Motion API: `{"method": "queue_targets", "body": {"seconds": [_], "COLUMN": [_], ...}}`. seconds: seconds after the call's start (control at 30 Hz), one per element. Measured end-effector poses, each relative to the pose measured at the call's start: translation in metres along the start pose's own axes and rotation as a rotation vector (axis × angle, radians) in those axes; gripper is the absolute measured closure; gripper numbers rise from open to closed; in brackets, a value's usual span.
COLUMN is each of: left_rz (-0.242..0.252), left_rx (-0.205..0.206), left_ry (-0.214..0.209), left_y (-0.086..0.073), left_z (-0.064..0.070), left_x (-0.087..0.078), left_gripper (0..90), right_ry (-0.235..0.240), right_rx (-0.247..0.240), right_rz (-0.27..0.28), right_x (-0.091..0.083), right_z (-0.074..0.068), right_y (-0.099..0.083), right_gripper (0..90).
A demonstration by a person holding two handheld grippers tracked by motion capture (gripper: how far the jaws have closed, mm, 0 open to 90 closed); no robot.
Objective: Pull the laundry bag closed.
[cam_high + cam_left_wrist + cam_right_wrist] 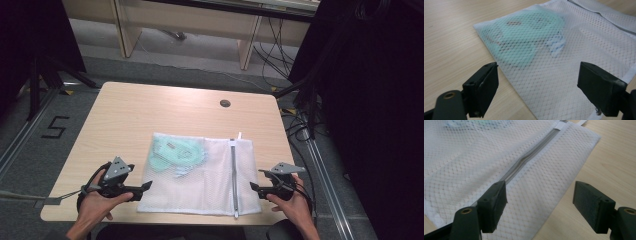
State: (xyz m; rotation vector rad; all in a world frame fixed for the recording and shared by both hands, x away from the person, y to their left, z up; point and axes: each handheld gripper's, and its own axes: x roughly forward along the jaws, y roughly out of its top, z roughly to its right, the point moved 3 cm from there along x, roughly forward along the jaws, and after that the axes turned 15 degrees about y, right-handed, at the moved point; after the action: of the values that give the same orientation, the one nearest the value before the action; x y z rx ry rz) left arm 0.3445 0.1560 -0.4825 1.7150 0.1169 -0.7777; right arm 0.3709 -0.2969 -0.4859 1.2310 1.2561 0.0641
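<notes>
Wooden tabletop point(125, 115) carries flat white mesh laundry bag point(210, 185) at its near edge, long axis left-right, grey zipper point(233, 175) running near-to-far by its right end, mint-green item point(175, 152) inside far-left corner, left tongs point(142, 190) and right tongs point(254, 187) both spread open, flanking bag's ends.

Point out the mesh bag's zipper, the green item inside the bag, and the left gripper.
zipper point(233, 172), high view, middle of the grey strip.
green item point(524, 35), left gripper view, its centre under the mesh.
left gripper point(145, 187), high view, between the open fingertips.
</notes>
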Motion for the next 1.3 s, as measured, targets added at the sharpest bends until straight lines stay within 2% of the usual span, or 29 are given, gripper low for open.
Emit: {"method": "queue_targets", "body": {"seconds": [0.07, 0.13, 0.17, 0.2, 0.27, 0.3, 0.33, 0.37, 0.4, 0.43, 0.47, 0.53, 0.57, 0.63, 0.67, 0.7, 0.77, 0.8, 0.87, 0.9, 0.93, 0.97, 1.0, 1.03, 1.07, 1.13, 1.17, 1.2, 1.3], "left_rz": [0.001, -0.003, -0.002, -0.004, -0.002, 0.000, 0.005, 0.005, -0.002, -0.005, 0.001, 0.011, 0.008, 0.015, 0.013, 0.025, 0.022, 0.020, 0.032, 0.028, 0.027, 0.032, 0.028, 0.027, 0.023, 0.032, 0.019, 0.017, 0.019], "left_rx": [0.007, -0.005, -0.009, -0.009, -0.004, 0.009, 0.034, 0.036, 0.025, 0.060, 0.030, 0.019, 0.030, 0.042, 0.060, 0.058, 0.084, 0.098, 0.081, 0.099, 0.131, 0.114, 0.121, 0.110, 0.151, 0.112, 0.132, 0.132, 0.128], "left_ry": [-0.007, -0.007, -0.012, -0.013, -0.019, -0.030, -0.029, -0.038, -0.042, -0.054, -0.060, -0.085, -0.091, -0.117, -0.125, -0.136, -0.146, -0.149, -0.160, -0.162, -0.167, -0.157, -0.156, -0.162, -0.158, -0.151, -0.152, -0.163, -0.152], "left_y": [0.000, 0.000, 0.000, 0.000, 0.001, 0.001, 0.001, 0.001, 0.001, 0.002, 0.003, 0.004, 0.005, 0.005, 0.005, 0.005, 0.007, 0.008, 0.009, 0.010, 0.011, 0.011, 0.010, 0.011, 0.012, 0.011, 0.011, 0.011, 0.011], "left_z": [0.000, 0.001, 0.002, 0.003, 0.006, 0.007, 0.008, 0.010, 0.013, 0.013, 0.017, 0.023, 0.026, 0.035, 0.039, 0.044, 0.050, 0.052, 0.057, 0.058, 0.058, 0.061, 0.061, 0.063, 0.061, 0.065, 0.063, 0.064, 0.064], "left_x": [0.000, 0.000, 0.000, 0.000, 0.001, 0.001, 0.002, 0.003, 0.004, 0.005, 0.006, 0.009, 0.010, 0.012, 0.013, 0.015, 0.016, 0.015, 0.018, 0.018, 0.018, 0.019, 0.020, 0.021, 0.021, 0.023, 0.023, 0.023, 0.024], "left_gripper": [16.6, 16.4, 15.9, 15.6, 15.6, 15.6, 15.7, 15.7, 15.7, 15.7, 15.6, 15.7, 15.8, 18.0, 18.2, 18.2, 18.1, 18.0, 17.9, 17.7, 17.6, 17.6, 17.6, 17.6, 17.6, 17.6, 17.6, 17.6, 17.7], "right_ry": [-0.002, -0.002, 0.005, 0.006, 0.007, 0.008, 0.018, 0.030, 0.031, 0.034, 0.036, 0.054, 0.059, 0.074, 0.066, 0.077, 0.088, 0.107, 0.104, 0.106, 0.117, 0.126, 0.135, 0.146, 0.164, 0.185, 0.190, 0.216, 0.240], "right_rx": [-0.020, -0.020, -0.002, -0.017, -0.012, -0.040, -0.035, -0.014, -0.036, -0.020, -0.037, -0.071, -0.063, -0.085, -0.100, -0.090, -0.115, -0.086, -0.109, -0.129, -0.120, -0.110, -0.126, -0.138, -0.132, -0.147, -0.161, -0.153, -0.187], "right_rz": [-0.004, -0.004, -0.019, -0.022, -0.019, -0.024, -0.032, -0.054, -0.036, -0.032, -0.045, -0.053, -0.044, -0.062, -0.048, -0.077, -0.086, -0.093, -0.095, -0.085, -0.091, -0.098, -0.065, -0.080, -0.098, -0.104, -0.082, -0.117, -0.121], "right_x": [0.000, 0.000, -0.001, -0.001, 0.001, 0.001, 0.002, 0.001, 0.003, 0.004, 0.004, 0.003, 0.004, 0.005, 0.008, 0.007, 0.008, 0.008, 0.008, 0.009, 0.009, 0.010, 0.014, 0.015, 0.015, 0.015, 0.017, 0.015, 0.017], "right_z": [0.002, 0.002, 0.000, 0.001, -0.001, 0.000, -0.001, -0.003, -0.003, -0.005, -0.005, -0.004, -0.007, -0.008, -0.009, -0.011, -0.012, -0.015, -0.014, -0.013, -0.014, -0.015, -0.015, -0.016, -0.017, -0.019, -0.020, -0.023, -0.025], "right_y": [0.000, 0.000, 0.000, 0.000, -0.001, 0.000, 0.000, -0.001, 0.000, -0.001, -0.001, 0.000, 0.000, 0.000, 0.000, -0.001, 0.000, -0.001, -0.001, -0.001, 0.000, -0.001, -0.001, -0.002, -0.001, -0.001, -0.001, -0.002, -0.003], "right_gripper": [27.9, 27.7, 27.4, 27.4, 27.1, 26.9, 26.8, 26.7, 26.5, 25.9, 25.3, 23.6, 23.8, 24.4, 24.3, 24.1, 24.2, 24.1, 24.1, 24.0, 23.8, 23.8, 23.9, 24.0, 24.1, 25.3, 25.6, 26.8, 29.0]}}
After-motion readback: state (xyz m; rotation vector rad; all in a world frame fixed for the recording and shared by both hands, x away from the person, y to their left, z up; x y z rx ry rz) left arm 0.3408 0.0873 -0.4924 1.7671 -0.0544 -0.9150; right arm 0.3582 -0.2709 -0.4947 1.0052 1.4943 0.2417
